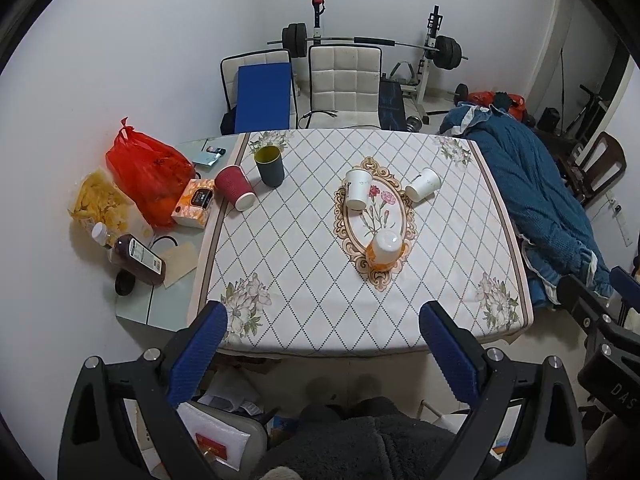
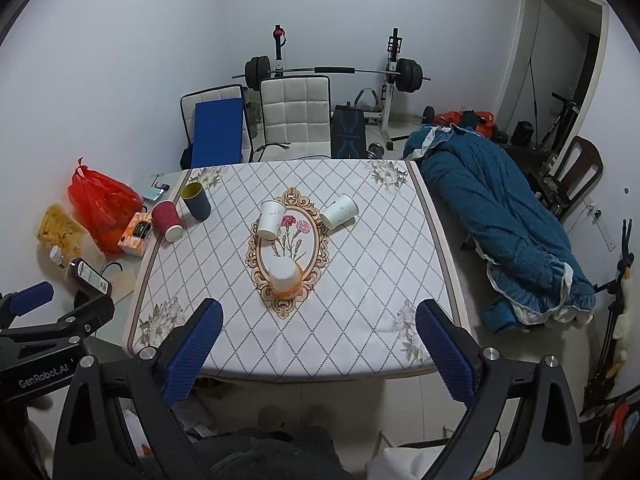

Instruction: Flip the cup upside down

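Several cups sit on the patterned tablecloth [image 1: 304, 264]. An orange-and-white cup [image 1: 385, 249] stands upside down near the front of the central medallion; it also shows in the right wrist view [image 2: 285, 276]. Two white paper cups [image 1: 357, 188] [image 1: 423, 184] lie on their sides behind it. A red cup [image 1: 235, 187] lies on its side at the left, and a dark cup with a yellow inside [image 1: 269, 165] stands upright beside it. My left gripper [image 1: 322, 348] and right gripper [image 2: 318, 344] are both open and empty, held off the table's front edge.
A red plastic bag [image 1: 148, 172], a snack bag [image 1: 100, 200], a tissue box [image 1: 196, 202] and a dark bottle [image 1: 138, 258] sit on the glass strip left of the cloth. White chairs [image 1: 344, 80] stand behind. A blue blanket [image 1: 532, 200] lies at the right.
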The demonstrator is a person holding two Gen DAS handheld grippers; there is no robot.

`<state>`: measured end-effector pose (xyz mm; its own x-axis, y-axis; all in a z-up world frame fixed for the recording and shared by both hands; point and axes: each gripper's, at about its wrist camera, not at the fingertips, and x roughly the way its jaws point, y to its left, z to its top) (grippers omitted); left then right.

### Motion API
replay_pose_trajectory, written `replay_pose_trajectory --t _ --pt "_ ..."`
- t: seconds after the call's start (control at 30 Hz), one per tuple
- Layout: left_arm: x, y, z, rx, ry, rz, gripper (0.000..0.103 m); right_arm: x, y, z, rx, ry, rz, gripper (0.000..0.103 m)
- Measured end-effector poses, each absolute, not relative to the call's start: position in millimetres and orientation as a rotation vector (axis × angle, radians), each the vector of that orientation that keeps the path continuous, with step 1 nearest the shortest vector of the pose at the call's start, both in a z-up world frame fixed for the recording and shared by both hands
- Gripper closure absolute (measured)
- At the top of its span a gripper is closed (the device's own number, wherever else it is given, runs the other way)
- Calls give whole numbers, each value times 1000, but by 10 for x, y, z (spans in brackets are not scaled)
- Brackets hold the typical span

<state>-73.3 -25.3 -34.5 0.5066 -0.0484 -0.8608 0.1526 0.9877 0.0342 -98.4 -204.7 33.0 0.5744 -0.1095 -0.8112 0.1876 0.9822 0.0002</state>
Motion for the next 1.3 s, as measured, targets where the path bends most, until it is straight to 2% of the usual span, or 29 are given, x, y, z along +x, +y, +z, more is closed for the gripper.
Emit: replay_pose_trajectory --t 1.3 --pt "-791 -343 -332 96 1033 -84 5 -988 -2182 167 92 980 -132 3"
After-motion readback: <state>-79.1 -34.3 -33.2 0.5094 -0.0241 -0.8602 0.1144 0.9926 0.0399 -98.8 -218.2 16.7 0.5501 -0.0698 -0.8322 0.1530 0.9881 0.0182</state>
